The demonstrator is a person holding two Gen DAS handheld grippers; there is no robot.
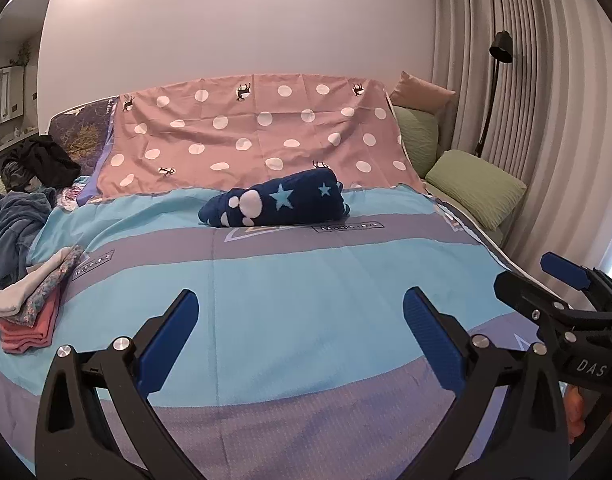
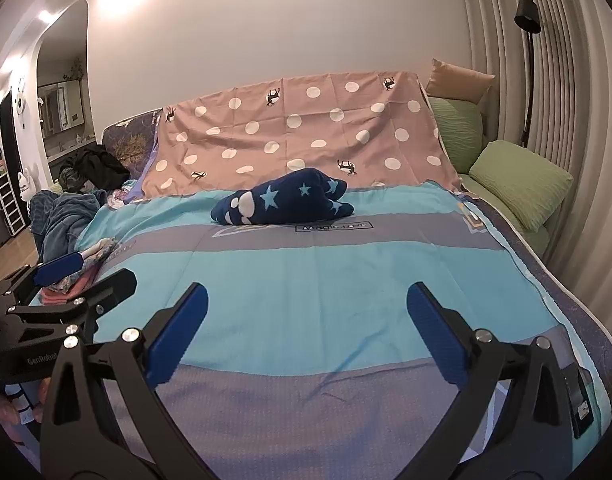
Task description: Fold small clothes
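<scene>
Both tools hover over the near end of the blue and grey striped bedspread [image 1: 306, 280], each with its jaws spread wide and nothing between them. The left gripper [image 1: 300, 326] and the right gripper [image 2: 306, 320] sit side by side, well short of the navy star-patterned garment [image 1: 276, 202], which lies bunched far up the bedspread, just before the pink polka-dot sheet [image 1: 258, 128]. A stack of folded clothes [image 1: 30, 304] rests at the bedspread's left edge, and green pillows [image 2: 518, 180] lie beyond its far right corner.

Green pillows [image 1: 475, 187] beside a floor lamp [image 1: 500, 50], seemingly unlit.
</scene>
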